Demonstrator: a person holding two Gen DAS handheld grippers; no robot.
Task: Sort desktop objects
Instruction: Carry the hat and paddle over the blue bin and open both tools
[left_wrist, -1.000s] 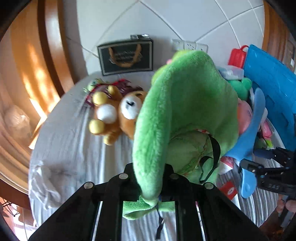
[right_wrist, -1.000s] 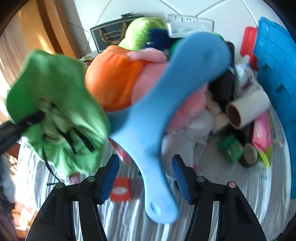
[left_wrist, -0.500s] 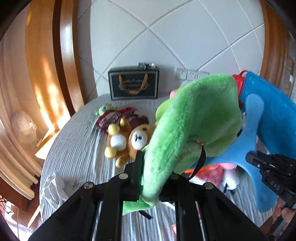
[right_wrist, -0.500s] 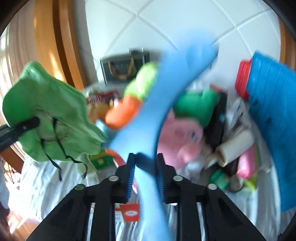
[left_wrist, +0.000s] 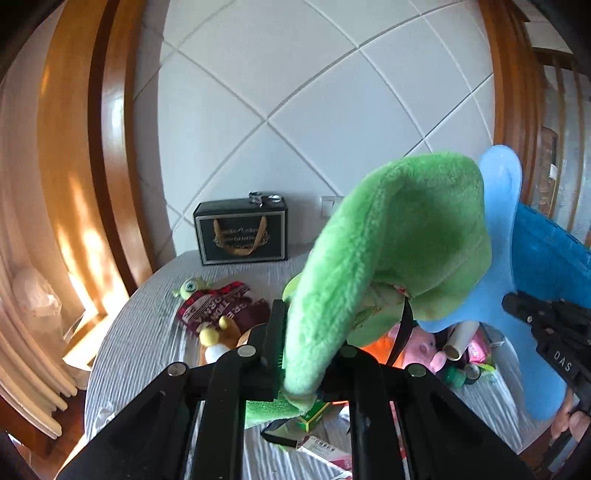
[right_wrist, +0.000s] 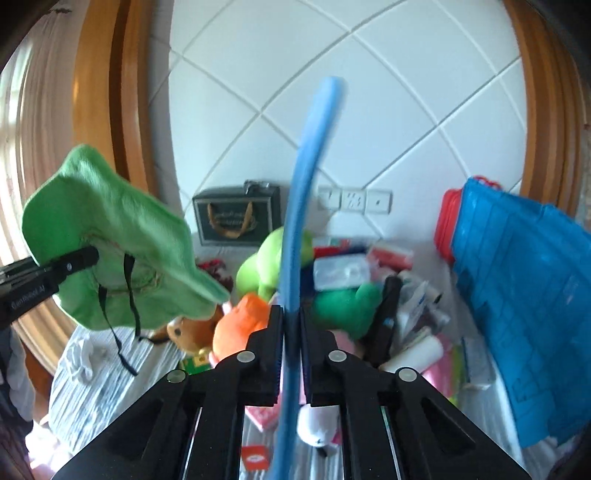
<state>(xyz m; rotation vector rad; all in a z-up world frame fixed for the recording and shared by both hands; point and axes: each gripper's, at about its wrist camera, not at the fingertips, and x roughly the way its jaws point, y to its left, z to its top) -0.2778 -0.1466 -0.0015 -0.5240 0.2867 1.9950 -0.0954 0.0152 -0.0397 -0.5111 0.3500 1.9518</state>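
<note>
Bench (left_wrist: 147, 332) under grey striped cloth, clutter heaped toward the right beside a blue crate (right_wrist: 517, 295). Green plush hat (left_wrist: 388, 258) held clear above the bench, brim pinched narrow in the left gripper (left_wrist: 299, 373); its black strap dangles loose. Flat blue paddle (right_wrist: 306, 184), edge-on in the right view, clamped at its neck by the right gripper (right_wrist: 291, 332), whose fingers have just been closing onto it. Teddy bear (left_wrist: 221, 339) lies below. Risks, as I judge: the strap could snag the pile; the long paddle, gripped low, may pivot or clip the hat, since the two loads hang close together.
</note>
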